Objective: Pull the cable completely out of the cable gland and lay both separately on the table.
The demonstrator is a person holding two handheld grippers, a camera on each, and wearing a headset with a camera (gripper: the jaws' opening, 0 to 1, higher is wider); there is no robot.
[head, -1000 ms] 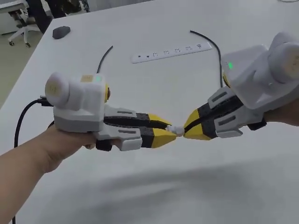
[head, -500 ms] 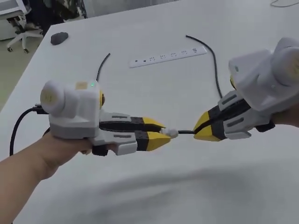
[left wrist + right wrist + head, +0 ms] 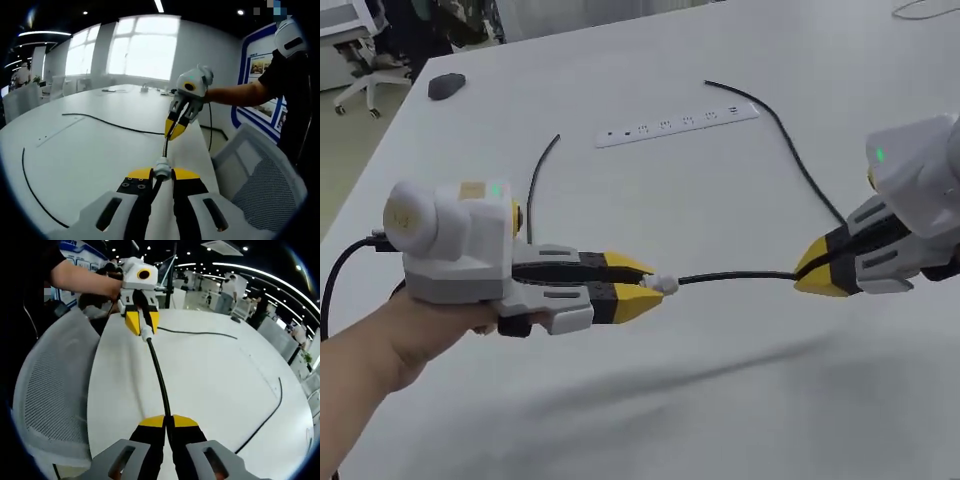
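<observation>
- While held above the white table [image 3: 720, 180], the left gripper [image 3: 656, 284] has its yellow-tipped jaws clamped on the small white plastic cable gland [image 3: 668, 285].
- From the gland, the thin black round cable [image 3: 735, 277] runs straight toward 3 o'clock.
- At that end, the right gripper [image 3: 802, 278] has its jaws closed on the cable, which trails on toward 11 o'clock.

The head view is bright and even. The white table [image 3: 740, 230] glows softly, and a wide, soft shadow [image 3: 620, 390] lies across it. In the left gripper view, big windows [image 3: 145, 55] shine almost pure white. Both gripper views bend at the edges. Small ceiling lights [image 3: 245, 248] sparkle, and far things look blurry.
</observation>
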